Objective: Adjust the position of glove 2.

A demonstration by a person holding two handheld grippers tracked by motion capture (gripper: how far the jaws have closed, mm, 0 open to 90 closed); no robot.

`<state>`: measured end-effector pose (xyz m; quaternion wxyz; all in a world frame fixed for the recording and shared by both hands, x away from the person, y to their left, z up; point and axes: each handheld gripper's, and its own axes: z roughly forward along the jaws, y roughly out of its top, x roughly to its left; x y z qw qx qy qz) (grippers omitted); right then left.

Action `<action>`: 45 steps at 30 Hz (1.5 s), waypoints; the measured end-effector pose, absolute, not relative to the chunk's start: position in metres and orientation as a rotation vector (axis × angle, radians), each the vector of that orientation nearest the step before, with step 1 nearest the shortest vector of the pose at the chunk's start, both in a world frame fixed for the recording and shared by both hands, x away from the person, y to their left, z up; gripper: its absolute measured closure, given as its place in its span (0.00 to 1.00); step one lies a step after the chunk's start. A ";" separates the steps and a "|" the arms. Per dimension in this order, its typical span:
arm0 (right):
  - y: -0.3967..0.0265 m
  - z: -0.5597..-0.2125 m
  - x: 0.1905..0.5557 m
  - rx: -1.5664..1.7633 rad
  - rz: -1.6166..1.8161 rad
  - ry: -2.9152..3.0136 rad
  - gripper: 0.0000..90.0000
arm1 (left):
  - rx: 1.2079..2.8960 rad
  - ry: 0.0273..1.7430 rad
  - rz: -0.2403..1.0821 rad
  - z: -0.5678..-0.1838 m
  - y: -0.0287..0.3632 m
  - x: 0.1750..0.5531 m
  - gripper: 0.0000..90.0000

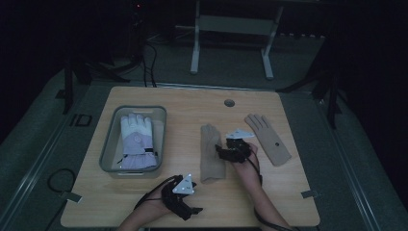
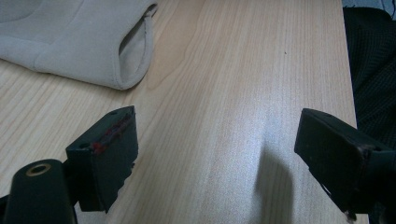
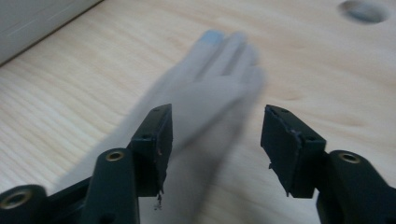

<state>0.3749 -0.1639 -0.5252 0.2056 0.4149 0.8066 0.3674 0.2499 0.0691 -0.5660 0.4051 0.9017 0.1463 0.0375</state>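
A beige glove lies flat in the middle of the wooden table, fingers pointing away from me. My right gripper hovers just over its right side. In the right gripper view the blurred beige glove lies under and beyond my right gripper, whose jaws stand open and apart from it. A second beige glove lies further right. My left gripper rests near the front edge. In its own view my left gripper is open over bare wood, with the glove's cuff ahead to the left.
A grey bin at the left of the table holds a white and lilac padded glove. A round cable hole sits near the far edge. The bin's wall shows at the upper left of the right gripper view.
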 end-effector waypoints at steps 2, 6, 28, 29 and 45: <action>-0.179 -0.518 0.378 1.129 1.033 2.231 0.51 | 2.278 0.364 0.096 -0.566 0.068 0.249 0.15; -0.223 -0.502 0.386 1.166 1.044 2.158 0.52 | 2.291 0.354 0.099 -0.566 0.066 0.248 0.15; -0.327 -0.525 0.430 1.368 0.834 2.199 0.49 | 2.281 0.361 0.094 -0.566 0.068 0.248 0.15; -0.329 -0.529 0.434 1.385 0.830 2.211 0.48 | 2.281 0.358 0.094 -0.566 0.067 0.248 0.15; -0.331 -0.547 0.443 1.366 0.828 2.209 0.55 | 2.282 0.353 0.092 -0.566 0.067 0.246 0.15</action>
